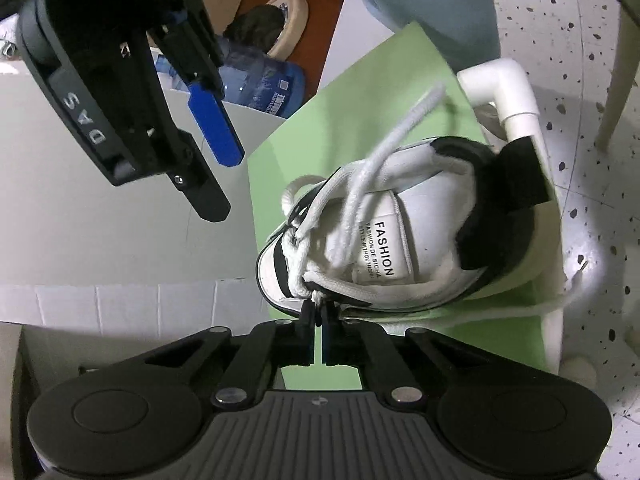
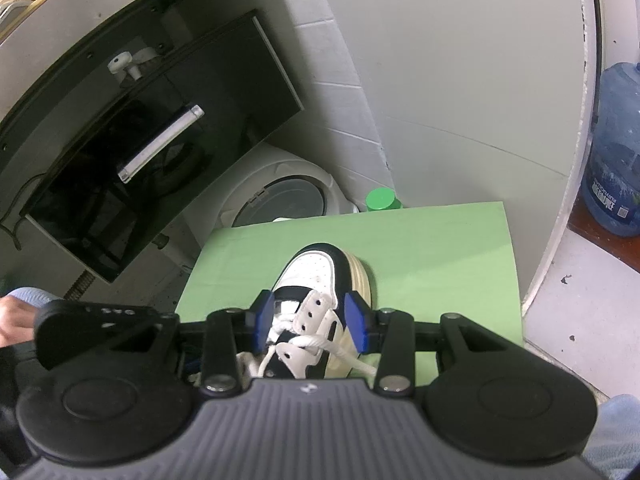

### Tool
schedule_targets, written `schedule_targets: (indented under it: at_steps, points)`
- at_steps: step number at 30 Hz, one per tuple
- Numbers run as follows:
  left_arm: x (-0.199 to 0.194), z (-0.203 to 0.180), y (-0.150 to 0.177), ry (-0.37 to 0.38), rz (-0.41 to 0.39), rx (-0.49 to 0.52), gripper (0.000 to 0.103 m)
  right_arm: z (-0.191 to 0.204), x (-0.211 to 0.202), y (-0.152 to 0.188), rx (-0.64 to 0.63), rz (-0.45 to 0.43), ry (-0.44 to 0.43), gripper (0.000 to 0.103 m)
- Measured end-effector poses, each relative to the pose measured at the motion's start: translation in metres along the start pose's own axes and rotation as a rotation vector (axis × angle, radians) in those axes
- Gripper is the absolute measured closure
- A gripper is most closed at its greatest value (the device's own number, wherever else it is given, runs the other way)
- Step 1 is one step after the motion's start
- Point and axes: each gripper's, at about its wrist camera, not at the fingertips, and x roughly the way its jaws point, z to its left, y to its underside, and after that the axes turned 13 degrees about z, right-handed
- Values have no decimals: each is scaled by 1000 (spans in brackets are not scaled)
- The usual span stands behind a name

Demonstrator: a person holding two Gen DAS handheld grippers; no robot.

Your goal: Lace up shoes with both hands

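L claw [image 1: 320, 312], lower centre of L wrist view: jaws closed to a thin slit, tips angled downward. R claw [image 1: 212, 184], upper left of same view: jaws parted, blue pads [image 2: 356, 322] apart, nothing pressed. A hand [image 2: 14, 320] shows at R view's left edge.

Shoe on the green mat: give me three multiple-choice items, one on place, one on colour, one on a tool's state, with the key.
1. Where does the shoe rest?
A. on the green mat
B. on the speckled floor
C. inside a box

2. What colour are the laces?
A. black
B. white
C. blue

3. How do the left tool's jaws stand?
A. wide open
B. half open, clear of the shoe
C. shut at the lacing

Key: 1 A, the mat lies under the sole; 2 B, white cord runs through the eyelets; 3 C, the left wrist view shows the jaws together at the lace.
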Motion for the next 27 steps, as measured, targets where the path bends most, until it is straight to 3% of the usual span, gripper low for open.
schedule_targets:
  at_steps: [6, 14, 19, 21, 24, 27]
  points:
    - [5, -10, -8, -30, 35, 37, 99, 1, 1, 0, -10, 4, 0, 59]
    - [9, -16, -16, -51, 57, 184, 99, 0, 0, -1, -4, 0, -2, 59]
    - [5, -15, -8, -30, 51, 226, 101, 2, 0, -1, -11, -3, -5, 59]
    - [5, -7, -7, 17, 39, 141, 101, 1, -1, -1, -8, -5, -7, 59]
    - [7, 13, 4, 113, 21, -112, 101, 0, -1, -1, 2, -4, -16, 59]
    - [12, 37, 22, 261, 43, -477, 101, -2, 1, -1, 18, 8, -45, 59]
